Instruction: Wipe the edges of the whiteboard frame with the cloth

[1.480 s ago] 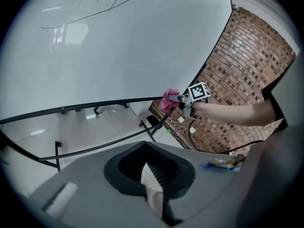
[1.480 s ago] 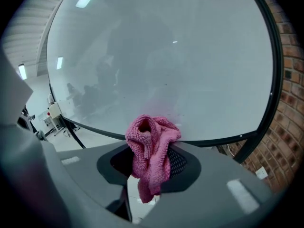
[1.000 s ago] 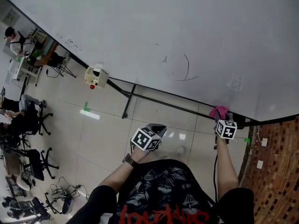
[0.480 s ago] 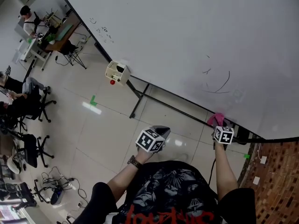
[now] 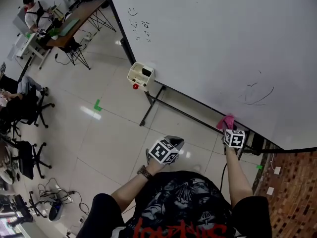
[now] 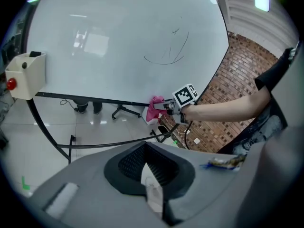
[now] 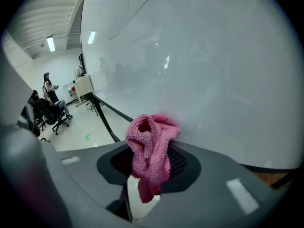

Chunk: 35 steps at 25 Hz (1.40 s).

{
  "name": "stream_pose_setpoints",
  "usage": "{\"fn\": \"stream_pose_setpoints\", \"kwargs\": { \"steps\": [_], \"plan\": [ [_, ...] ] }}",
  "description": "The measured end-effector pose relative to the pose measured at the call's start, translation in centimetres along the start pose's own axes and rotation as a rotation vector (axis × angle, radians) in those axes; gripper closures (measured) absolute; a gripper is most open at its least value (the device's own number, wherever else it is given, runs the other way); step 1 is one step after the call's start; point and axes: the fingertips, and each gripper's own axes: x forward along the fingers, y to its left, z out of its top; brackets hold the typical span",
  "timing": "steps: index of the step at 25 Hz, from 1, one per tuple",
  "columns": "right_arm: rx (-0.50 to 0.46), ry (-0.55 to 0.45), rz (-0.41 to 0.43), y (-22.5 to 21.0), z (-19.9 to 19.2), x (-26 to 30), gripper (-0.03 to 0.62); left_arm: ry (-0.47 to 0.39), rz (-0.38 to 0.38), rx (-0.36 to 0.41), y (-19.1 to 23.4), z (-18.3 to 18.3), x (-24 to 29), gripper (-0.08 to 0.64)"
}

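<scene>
Right gripper point(image 5: 229, 128): found clamped on the pink cloth point(image 7: 150, 145), with a bunched fold standing proud of the jaws and a tail hanging below, presumably so that fabric rather than plastic meets the surface. Held out at arm's length, cloth pressed to the lower frame edge point(image 5: 193, 101) of the whiteboard point(image 5: 223, 33), close to its corner beside the brick wall point(image 5: 292, 192). Judged well placed for a wiping pass along that edge.

Left gripper point(image 5: 174, 144): jaws drawn together at the tips, nothing between them. Kept low in front of the body, well apart from the board, apparently idle and clear of the working arm.

Noted also: cream box point(image 5: 141, 76) mounted on the same edge, further left.
</scene>
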Motion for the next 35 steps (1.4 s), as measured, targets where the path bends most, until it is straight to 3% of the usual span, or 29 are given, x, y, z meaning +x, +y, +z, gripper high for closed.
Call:
{"fn": "stream_pose_setpoints", "kwargs": {
  "steps": [9,15,29,35],
  "plan": [
    [-0.029,0.000,-0.045,5.4,1.9,-0.6,0.466,-0.043,-0.029,0.012,3.6,-0.9,-4.7,0.561],
    [-0.066,0.038,-0.042,7.6,2.6,0.6,0.466,-0.073,-0.056,-0.042,5.5,-1.1,-5.0,0.561],
    [-0.180,0.081,0.173,16.0,5.9,12.3,0.466,-0.048,0.063,-0.177,14.3,-0.2,-5.6,0.561],
    [-0.236,0.075,0.291,20.8,7.3,14.9,0.466,-0.111,0.150,-0.220,17.0,1.2,-7.2,0.561]
  ]
}}
